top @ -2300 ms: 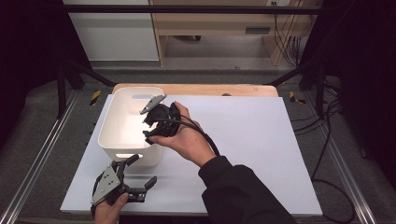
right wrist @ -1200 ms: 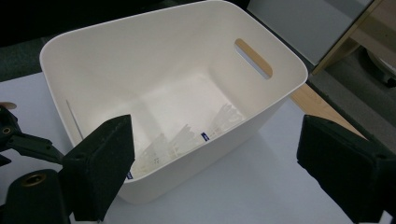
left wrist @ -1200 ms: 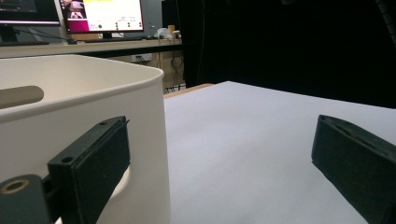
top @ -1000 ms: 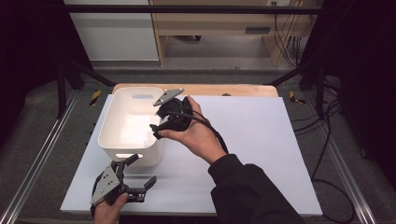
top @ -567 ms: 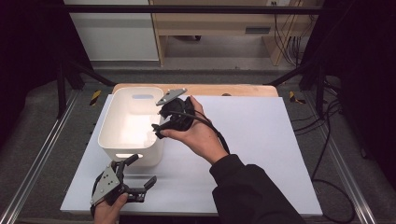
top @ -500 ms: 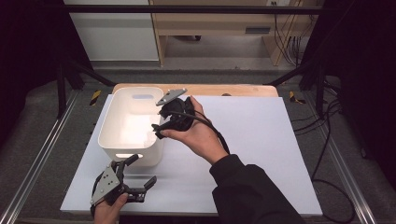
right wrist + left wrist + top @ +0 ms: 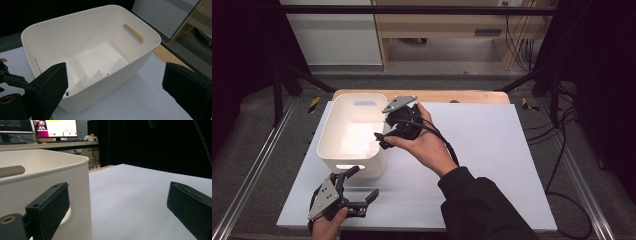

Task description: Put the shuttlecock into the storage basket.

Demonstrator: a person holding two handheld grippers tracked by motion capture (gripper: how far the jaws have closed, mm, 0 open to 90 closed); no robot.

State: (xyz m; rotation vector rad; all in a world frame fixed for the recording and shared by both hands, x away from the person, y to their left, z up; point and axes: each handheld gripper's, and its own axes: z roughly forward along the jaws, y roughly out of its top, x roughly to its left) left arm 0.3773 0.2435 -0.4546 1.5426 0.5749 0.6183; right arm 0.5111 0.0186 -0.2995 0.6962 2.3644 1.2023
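White plastic bin [image 7: 353, 131], smooth-walled with rounded corners and slot handles, sits on the left of my table [image 7: 492, 150], thin white packets lying on its floor. My right hand-held gripper [image 7: 384, 140] hovers at its right rim, jaws apart and empty. My left hand-held gripper [image 7: 362, 182] rests near its near wall, jaws apart.

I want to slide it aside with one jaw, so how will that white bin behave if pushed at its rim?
The white bin looks like thin moulded plastic holding little but some pale slips, so it is probably light and should slide easily on the smooth white table sheet. Its walls are tall, so a high push might tip it; lower seems safer.
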